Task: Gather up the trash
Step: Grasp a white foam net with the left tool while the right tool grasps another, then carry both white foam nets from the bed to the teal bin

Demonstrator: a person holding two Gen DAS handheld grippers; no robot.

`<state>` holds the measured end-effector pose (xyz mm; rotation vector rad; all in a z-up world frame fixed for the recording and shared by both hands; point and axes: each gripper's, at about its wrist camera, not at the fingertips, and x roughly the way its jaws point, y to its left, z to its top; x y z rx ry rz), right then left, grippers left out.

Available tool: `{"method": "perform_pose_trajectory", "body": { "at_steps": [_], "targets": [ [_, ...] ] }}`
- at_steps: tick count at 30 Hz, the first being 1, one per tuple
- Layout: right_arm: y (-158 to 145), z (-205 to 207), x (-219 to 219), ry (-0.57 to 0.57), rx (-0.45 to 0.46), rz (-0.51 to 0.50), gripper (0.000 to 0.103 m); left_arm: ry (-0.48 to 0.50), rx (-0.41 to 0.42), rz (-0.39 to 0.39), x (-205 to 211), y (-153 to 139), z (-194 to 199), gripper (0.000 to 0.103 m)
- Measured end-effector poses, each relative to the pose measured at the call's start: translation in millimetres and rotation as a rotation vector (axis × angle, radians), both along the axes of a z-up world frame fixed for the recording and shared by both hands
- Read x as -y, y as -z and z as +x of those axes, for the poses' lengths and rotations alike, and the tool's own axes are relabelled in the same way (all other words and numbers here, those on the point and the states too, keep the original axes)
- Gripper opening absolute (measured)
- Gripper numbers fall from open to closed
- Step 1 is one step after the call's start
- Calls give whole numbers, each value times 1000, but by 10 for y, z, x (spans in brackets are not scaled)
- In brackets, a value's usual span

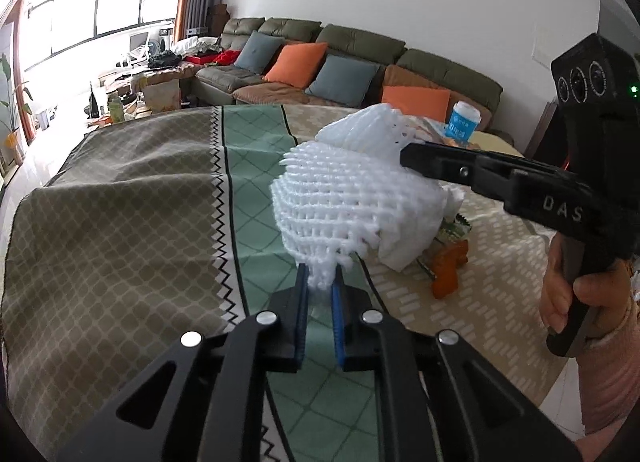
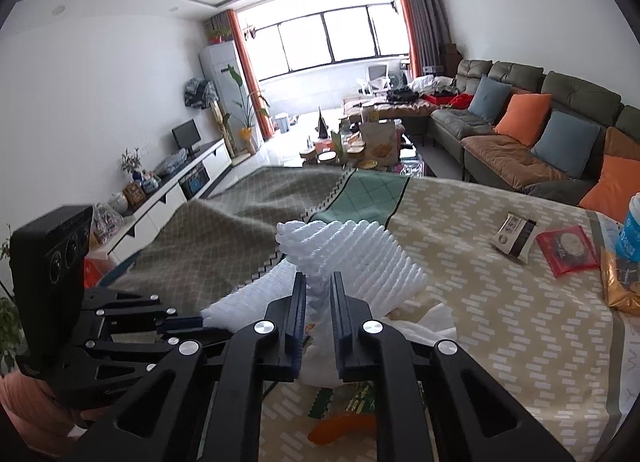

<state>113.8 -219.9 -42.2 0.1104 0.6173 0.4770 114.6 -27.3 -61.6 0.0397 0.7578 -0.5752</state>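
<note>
Both grippers were clamped on white foam netting above the cloth-covered table (image 1: 120, 221). The left gripper (image 1: 320, 286) had its blue-padded jaws drawn nearly together, pinching the gathered lower end of a rounded foam net sleeve (image 1: 328, 201), which stood up from the fingertips and hung clear of the cloth. The right gripper (image 2: 319, 294) was likewise closed to a narrow gap, its jaws pressed on the twisted neck of a second, ribbed foam net (image 2: 360, 258) that fanned out beyond its tips. In the left wrist view the right gripper reached in from the right side, its fingers ending against the upper net piece, with a hand (image 1: 576, 294) wrapped round its grip. Below the netting lay a crumpled white tissue (image 1: 404, 246) and an orange wrapper (image 1: 448, 274) on the cream part of the cloth. To the right of the netting sat a dark snack packet (image 2: 516, 236), a red packet (image 2: 566, 248) and a blue cup (image 1: 462, 121).
</note>
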Motion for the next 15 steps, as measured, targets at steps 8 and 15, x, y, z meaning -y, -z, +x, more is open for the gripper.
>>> {"method": "perform_pose_trajectory", "body": {
  "at_steps": [8,15],
  "targets": [
    [-200,-88,43,-21,42,77,12,-36,31,-75,-299,-151,-183,12],
    [-307,-177,-103,-97,53,142,12,-91,42,-112,-623,-237,-348,12]
  ]
}}
